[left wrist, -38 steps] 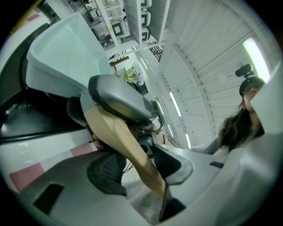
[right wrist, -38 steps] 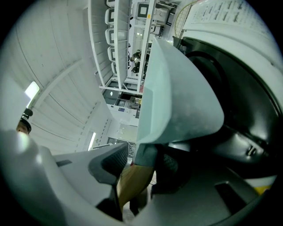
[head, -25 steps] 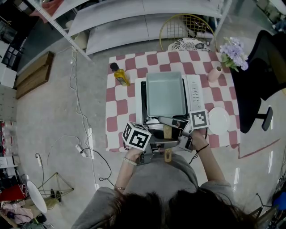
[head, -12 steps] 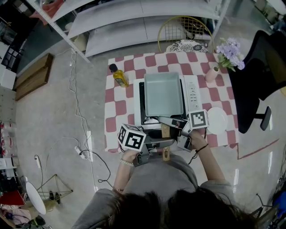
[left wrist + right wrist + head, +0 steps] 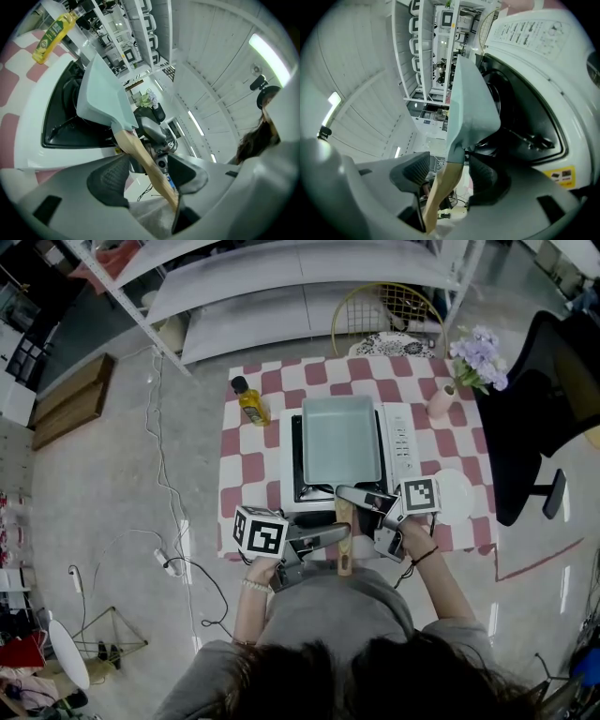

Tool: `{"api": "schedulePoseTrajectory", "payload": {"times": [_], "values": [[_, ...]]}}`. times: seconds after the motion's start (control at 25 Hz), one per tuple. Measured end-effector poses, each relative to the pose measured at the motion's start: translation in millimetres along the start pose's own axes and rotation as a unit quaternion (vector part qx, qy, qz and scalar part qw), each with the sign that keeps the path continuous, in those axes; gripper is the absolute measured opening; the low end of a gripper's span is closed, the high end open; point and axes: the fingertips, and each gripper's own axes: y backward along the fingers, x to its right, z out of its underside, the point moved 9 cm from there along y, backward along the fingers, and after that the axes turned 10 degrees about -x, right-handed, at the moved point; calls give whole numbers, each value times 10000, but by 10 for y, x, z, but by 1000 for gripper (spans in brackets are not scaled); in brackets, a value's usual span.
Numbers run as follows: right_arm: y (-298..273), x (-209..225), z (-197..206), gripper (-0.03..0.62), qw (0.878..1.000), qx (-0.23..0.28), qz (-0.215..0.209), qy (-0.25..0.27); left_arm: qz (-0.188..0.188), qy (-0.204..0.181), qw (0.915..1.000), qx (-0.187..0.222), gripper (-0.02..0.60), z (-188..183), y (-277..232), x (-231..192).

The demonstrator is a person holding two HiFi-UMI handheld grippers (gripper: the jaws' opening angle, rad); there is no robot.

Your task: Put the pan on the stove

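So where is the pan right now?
In the head view the pan sits on the white stove, right of the oil bottle. Its wooden handle points at the person, between the open jaws of the left gripper and right gripper.

Table [image 5: 246, 442] is seen from overhead, steeply down, fairly far off; the handle [image 5: 145, 161] of the pan [image 5: 341, 438] is caught close-up by both gripper views, from opposite sides; pan and stove [image 5: 404, 432] are shared by all three.

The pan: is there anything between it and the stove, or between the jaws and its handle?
Nothing visible does. The pan lies on the stove already. Its wooden handle runs between the open jaws of the left gripper and the right gripper, with nothing else in either gap.
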Motion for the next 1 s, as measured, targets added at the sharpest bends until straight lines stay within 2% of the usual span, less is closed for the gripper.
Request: {"api": "schedulePoseTrajectory", "payload": {"times": [0.28,0.48,0.64,0.8,1.0], "values": [[91,-42,67,262,10000,54,-16,64,-229,-131,9995,196,256,5,116,32],[198,-55,107,251,9996,216,150,108,-462,-294,9980,309,250,32,191,59],[252,-100,107,220,9987,271,244,362,-582,-417,9961,519,202,24,245,95],[251,-185,110,181,9979,290,120,569,-722,-614,9934,640,147,-4,287,139],[348,-183,132,119,9957,380,535,648,-919,-886,9888,778,104,-4,329,199]]}}
